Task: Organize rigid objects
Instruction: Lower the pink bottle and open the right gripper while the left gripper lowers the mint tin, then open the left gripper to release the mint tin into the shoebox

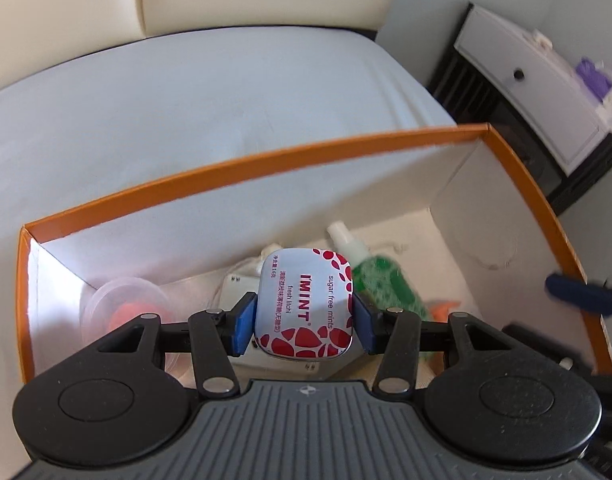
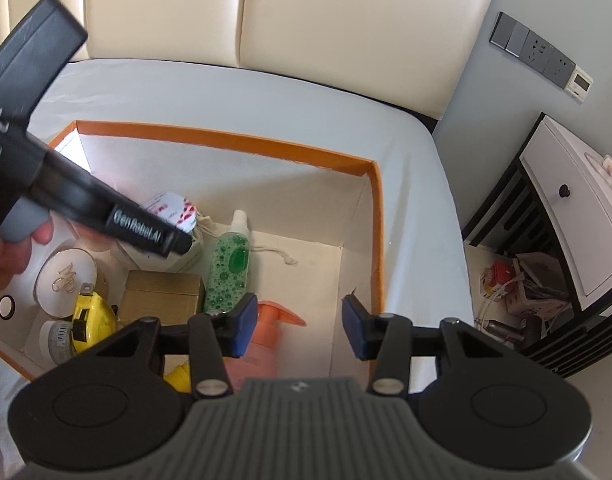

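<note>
My left gripper (image 1: 303,320) is shut on a mint tin (image 1: 303,304), silver with red spots, held over the inside of the orange-rimmed box (image 1: 225,168). In the right wrist view the tin (image 2: 171,212) shows past the left gripper's body, over the box's back left part. My right gripper (image 2: 295,326) is open and empty above the box's (image 2: 376,220) right half, over a pink pump bottle (image 2: 261,340). A green bubble-pattern bottle (image 2: 229,268) lies in the box middle; it also shows in the left wrist view (image 1: 386,280).
The box holds a gold box (image 2: 165,296), a yellow tape measure (image 2: 91,316), a round white compact (image 2: 67,280), a small jar (image 2: 57,338) and a drawstring pouch (image 2: 306,264). The box sits on a pale blue bed sheet (image 2: 265,100). A white nightstand (image 2: 574,208) stands to the right.
</note>
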Demonstrator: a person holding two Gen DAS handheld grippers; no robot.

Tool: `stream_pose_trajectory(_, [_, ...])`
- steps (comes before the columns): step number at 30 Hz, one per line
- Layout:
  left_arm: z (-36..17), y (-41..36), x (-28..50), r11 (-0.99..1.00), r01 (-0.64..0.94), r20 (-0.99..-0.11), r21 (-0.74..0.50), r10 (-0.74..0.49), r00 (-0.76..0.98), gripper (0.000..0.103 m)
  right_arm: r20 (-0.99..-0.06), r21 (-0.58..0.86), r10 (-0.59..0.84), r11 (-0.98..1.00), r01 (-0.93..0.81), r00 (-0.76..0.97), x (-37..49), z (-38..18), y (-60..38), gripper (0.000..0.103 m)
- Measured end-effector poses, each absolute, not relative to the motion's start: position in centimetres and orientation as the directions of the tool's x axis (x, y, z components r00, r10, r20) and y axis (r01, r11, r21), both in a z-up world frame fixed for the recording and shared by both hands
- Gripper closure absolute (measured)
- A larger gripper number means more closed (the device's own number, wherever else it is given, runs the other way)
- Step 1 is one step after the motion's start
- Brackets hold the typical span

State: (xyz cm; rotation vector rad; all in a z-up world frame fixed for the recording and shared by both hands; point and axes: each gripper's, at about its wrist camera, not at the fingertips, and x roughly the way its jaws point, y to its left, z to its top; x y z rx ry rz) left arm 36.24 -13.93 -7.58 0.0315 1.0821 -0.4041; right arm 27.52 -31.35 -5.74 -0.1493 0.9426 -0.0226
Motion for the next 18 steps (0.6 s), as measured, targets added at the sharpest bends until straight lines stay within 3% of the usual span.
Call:
stream_pose_trajectory(13, [-7.7,-13.7,36.2,0.905,0.329,-0.856,-0.269,-0.382,0.349,0.040,-0.815,-0.133,-0.079,0.990,-0.053,0.574,28.2,-6.2,-31.1,0.056])
stream_pose_trajectory(18, [-5.6,-13.3,35.0,0.911,0.338,-0.840,-0.237,-0.367,0.399,0.040,-0.812,-0.129,-0.076,0.990,-0.050,0.579,27.9,-5.3,-30.9,0.056])
